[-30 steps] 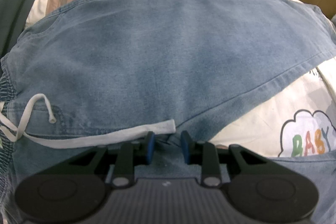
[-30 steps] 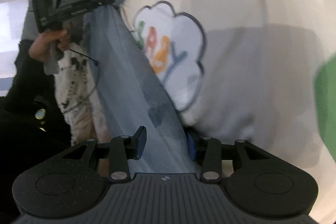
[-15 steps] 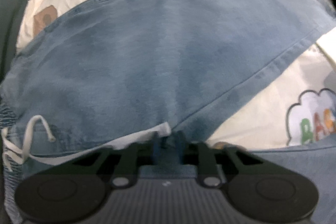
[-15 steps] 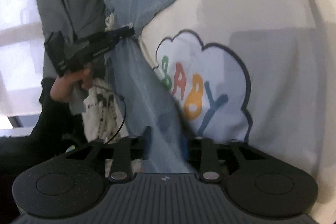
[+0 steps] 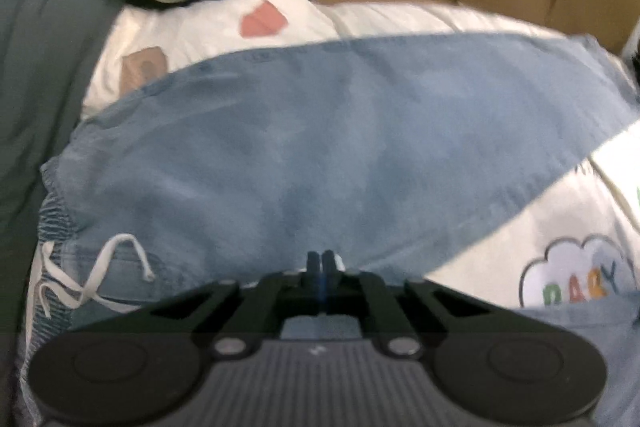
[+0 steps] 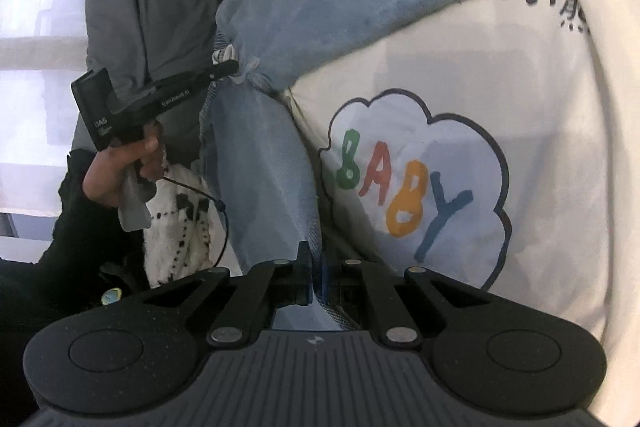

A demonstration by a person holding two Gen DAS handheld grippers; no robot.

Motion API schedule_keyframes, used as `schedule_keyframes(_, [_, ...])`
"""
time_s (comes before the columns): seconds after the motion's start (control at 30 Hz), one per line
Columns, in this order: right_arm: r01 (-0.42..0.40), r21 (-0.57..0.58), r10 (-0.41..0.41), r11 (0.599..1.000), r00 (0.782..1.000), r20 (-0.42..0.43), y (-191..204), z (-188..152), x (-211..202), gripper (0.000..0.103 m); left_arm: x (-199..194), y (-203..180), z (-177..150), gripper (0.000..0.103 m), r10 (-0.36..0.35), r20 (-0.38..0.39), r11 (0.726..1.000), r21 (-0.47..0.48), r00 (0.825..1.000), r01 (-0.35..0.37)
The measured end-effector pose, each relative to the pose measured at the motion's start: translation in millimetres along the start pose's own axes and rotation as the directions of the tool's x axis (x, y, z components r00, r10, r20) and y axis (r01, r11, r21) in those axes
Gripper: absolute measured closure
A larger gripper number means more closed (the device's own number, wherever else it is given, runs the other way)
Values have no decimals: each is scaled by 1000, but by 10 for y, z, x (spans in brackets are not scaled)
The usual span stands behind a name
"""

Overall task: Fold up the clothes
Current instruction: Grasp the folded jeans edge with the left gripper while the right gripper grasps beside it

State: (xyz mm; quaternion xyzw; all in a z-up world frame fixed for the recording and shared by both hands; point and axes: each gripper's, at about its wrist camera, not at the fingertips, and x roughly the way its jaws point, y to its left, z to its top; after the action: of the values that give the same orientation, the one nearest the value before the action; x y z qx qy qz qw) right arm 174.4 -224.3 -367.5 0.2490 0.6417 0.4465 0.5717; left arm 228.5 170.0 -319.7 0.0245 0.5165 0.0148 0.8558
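A cream bedsheet [image 5: 400, 23] printed with a BABY cloud [image 6: 416, 187] fills both views. Light blue denim trousers [image 5: 320, 147] are spread across the middle of the left wrist view, their white drawstring [image 5: 100, 279] at lower left. The left gripper [image 5: 321, 261] is clamped on the waistband at bottom centre. The right gripper [image 6: 316, 267] is pinched shut on a raised leg of the trousers.

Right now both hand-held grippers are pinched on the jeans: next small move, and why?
Probably lift both together and carry the near leg over the far one. The left hand-held gripper grips the jeans near the crotch, the right hand-held gripper holds the near leg taut.
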Motion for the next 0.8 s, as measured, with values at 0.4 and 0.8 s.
schedule_keyframes(0.4, [-57, 122, 58, 991, 998, 1, -311, 173, 183, 97, 217, -25, -10, 94, -68, -49, 997, -25, 996, 67])
schedule_keyframes(0.8, [-172, 185, 180, 968, 983, -25, -187, 587, 763, 91, 452, -247, -39, 79, -31, -146, 993, 110, 989, 47])
